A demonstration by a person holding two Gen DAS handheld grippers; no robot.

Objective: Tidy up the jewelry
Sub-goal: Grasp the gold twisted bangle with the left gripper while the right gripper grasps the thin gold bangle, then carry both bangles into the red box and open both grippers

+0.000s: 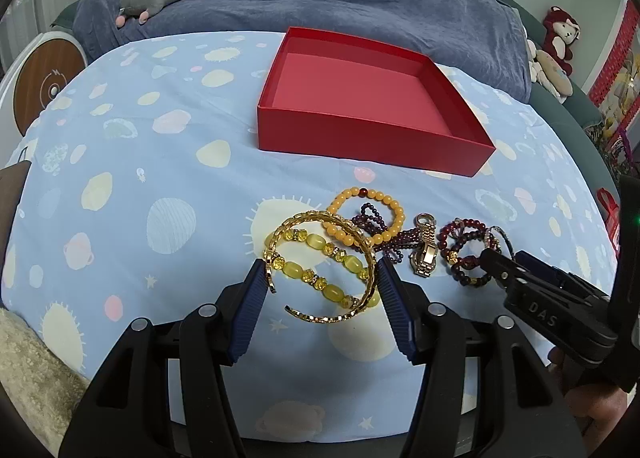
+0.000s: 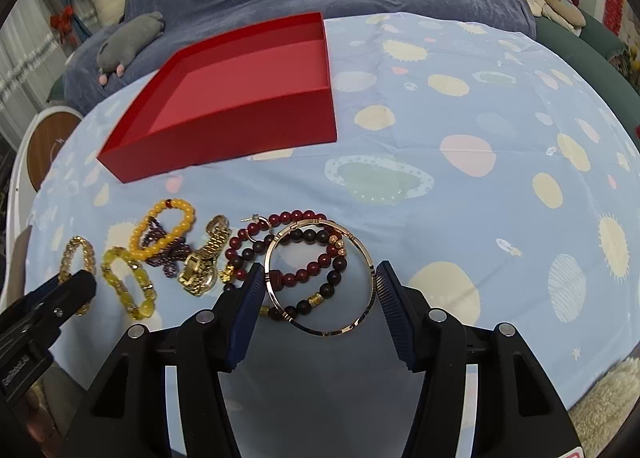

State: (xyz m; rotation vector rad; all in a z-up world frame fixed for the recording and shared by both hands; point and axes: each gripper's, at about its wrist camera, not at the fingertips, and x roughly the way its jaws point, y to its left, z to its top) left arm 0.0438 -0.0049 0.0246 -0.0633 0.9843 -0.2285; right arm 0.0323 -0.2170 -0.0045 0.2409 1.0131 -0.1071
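Item: jewelry pile, on blue sheet near me; red box (image 1: 372,146) empty, beyond it.
L gripper (image 1: 322,278): pads clamp gold cuff bangle (image 1: 352,226), lifted off the sheet I think.
R gripper (image 2: 318,280): pads touch thin gold ring bangle (image 2: 362,254).
Risks: ring bangle overlaps red bead bracelets (image 2: 310,254), may drag them w/ it. Hard metal on ribbed pads – I could lose either bangle en route.
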